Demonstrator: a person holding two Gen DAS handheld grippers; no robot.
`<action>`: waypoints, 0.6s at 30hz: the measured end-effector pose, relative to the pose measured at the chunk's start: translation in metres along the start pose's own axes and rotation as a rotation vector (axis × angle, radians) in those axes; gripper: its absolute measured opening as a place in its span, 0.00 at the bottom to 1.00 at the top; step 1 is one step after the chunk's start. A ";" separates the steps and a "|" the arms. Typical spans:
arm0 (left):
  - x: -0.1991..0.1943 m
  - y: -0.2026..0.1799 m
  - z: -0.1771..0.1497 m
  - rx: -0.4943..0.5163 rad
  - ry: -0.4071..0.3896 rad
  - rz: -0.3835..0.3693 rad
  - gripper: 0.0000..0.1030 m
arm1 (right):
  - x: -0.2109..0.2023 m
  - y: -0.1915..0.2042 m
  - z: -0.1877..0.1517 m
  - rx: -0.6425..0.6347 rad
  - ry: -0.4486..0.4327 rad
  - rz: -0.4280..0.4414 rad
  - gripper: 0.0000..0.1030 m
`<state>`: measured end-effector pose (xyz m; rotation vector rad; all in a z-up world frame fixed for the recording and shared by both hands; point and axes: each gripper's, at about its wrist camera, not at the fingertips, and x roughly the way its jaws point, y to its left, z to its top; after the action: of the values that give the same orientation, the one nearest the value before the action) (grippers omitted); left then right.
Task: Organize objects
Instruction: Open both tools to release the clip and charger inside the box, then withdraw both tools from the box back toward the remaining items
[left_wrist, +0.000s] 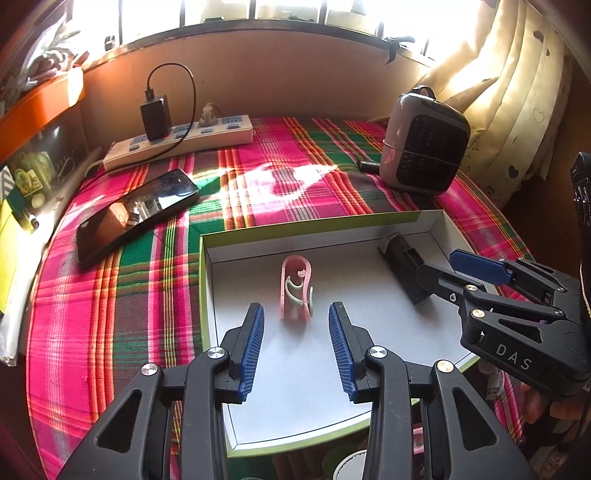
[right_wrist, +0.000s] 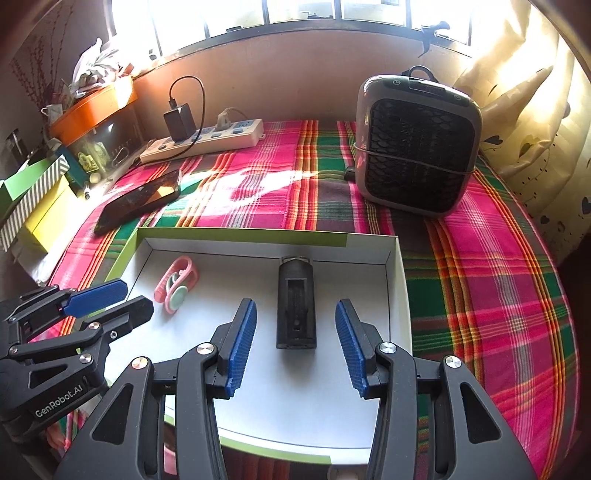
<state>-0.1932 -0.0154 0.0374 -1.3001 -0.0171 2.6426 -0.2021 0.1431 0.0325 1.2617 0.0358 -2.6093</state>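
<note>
left gripper (left_wrist: 296, 341) jaws apart, nothing between the pads, hovering over the white box (left_wrist: 218, 295). pink clip (left_wrist: 296, 291) lies in the box just ahead of it. right gripper (right_wrist: 295, 341) jaws apart too, empty, black holder (right_wrist: 296, 308) lying flat in the box just ahead of its pads, untouched. box sits on plaid cloth (right_wrist: 480, 277); phone (left_wrist: 136, 212), power strip (left_wrist: 181, 142), heater (right_wrist: 417, 147) behind.
</note>
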 end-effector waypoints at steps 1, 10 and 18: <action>-0.003 0.001 -0.002 -0.005 -0.002 0.002 0.34 | -0.003 0.000 -0.002 -0.002 -0.004 -0.002 0.45; -0.027 0.003 -0.018 -0.017 -0.041 0.003 0.34 | -0.025 -0.003 -0.018 -0.006 -0.028 -0.008 0.45; -0.047 0.006 -0.034 -0.028 -0.065 -0.007 0.34 | -0.045 -0.006 -0.034 -0.005 -0.051 -0.024 0.45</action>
<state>-0.1389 -0.0326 0.0528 -1.2188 -0.0679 2.6868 -0.1503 0.1627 0.0450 1.1994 0.0488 -2.6589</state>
